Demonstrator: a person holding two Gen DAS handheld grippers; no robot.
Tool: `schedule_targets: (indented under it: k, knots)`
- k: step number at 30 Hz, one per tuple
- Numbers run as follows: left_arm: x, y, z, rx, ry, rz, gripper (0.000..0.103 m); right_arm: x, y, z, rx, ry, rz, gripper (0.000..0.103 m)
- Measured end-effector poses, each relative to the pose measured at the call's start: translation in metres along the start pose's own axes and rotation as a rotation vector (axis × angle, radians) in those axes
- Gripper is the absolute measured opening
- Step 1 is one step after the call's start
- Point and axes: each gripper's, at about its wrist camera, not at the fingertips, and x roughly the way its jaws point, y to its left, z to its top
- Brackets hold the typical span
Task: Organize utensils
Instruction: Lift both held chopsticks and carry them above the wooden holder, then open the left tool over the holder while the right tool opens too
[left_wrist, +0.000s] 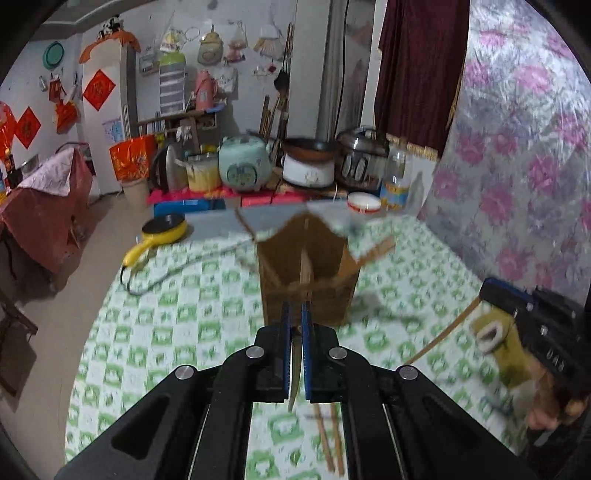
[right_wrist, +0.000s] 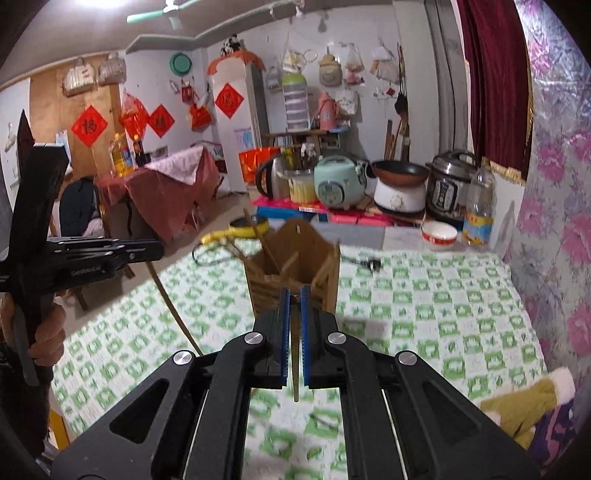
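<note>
Both grippers, left (left_wrist: 295, 314) & right (right_wrist: 294, 297), nearly closed w/ a chopstick (right_wrist: 295, 369) each, before wooden holder (right_wrist: 295, 254).

One wooden utensil holder (right_wrist: 293, 258), two claws (left_wrist: 295, 314) (right_wrist: 294, 299), two loose chopsticks (left_wrist: 330, 439), one bowl (right_wrist: 439, 236), one yellow pan (left_wrist: 164, 229)
</note>
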Motion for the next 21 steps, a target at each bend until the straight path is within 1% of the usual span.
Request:
schedule_targets:
  k: [2, 5, 7, 9, 10, 12, 14, 15, 16, 17, 18, 19, 21]
  knots:
    - [-0.005, -0.001, 0.026, -0.006, -0.045, -0.003, 0.006, 0.002, 0.001, 0.016, 0.002, -0.030, 0.003, 0.006]
    - [-0.009, 0.000, 0.063, -0.029, -0.107, -0.017, 0.006, 0.008, 0.000, 0.053, 0.019, -0.097, 0.014, 0.006]
    - [-0.009, -0.001, 0.091, -0.048, -0.163, -0.034, 0.006, 0.015, -0.001, 0.075, 0.039, -0.142, 0.018, 0.006]
    - [-0.003, -0.001, 0.110, -0.060, -0.220, -0.017, 0.006, 0.024, 0.000, 0.090, 0.044, -0.189, -0.010, 0.006]
    - [0.003, -0.002, 0.114, -0.062, -0.231, -0.005, 0.006, 0.031, 0.000, 0.096, 0.043, -0.206, -0.026, 0.006]
    - [0.028, 0.001, 0.115, -0.076, -0.208, 0.000, 0.006, 0.051, -0.001, 0.099, 0.056, -0.202, -0.037, 0.007]
    - [0.062, 0.009, 0.106, -0.110, -0.144, -0.007, 0.006, 0.076, -0.005, 0.093, 0.072, -0.168, -0.040, 0.006]
    - [0.080, 0.013, 0.098, -0.130, -0.107, -0.010, 0.006, 0.094, -0.008, 0.086, 0.081, -0.133, -0.044, 0.007]
    - [0.091, 0.017, 0.091, -0.148, -0.083, -0.011, 0.009, 0.111, -0.011, 0.080, 0.087, -0.088, -0.044, 0.007]
    - [0.104, 0.022, 0.084, -0.172, -0.052, -0.010, 0.014, 0.122, -0.014, 0.075, 0.096, -0.057, -0.042, 0.007]
    - [0.116, 0.028, 0.074, -0.209, -0.015, -0.013, 0.027, 0.130, -0.017, 0.068, 0.110, -0.029, -0.044, 0.008]
    - [0.120, 0.034, 0.068, -0.231, -0.004, -0.018, 0.037, 0.133, -0.020, 0.063, 0.120, -0.015, -0.041, 0.011]
    - [0.119, 0.041, 0.057, -0.247, -0.011, -0.006, 0.043, 0.124, -0.022, 0.060, 0.123, -0.042, -0.049, 0.011]
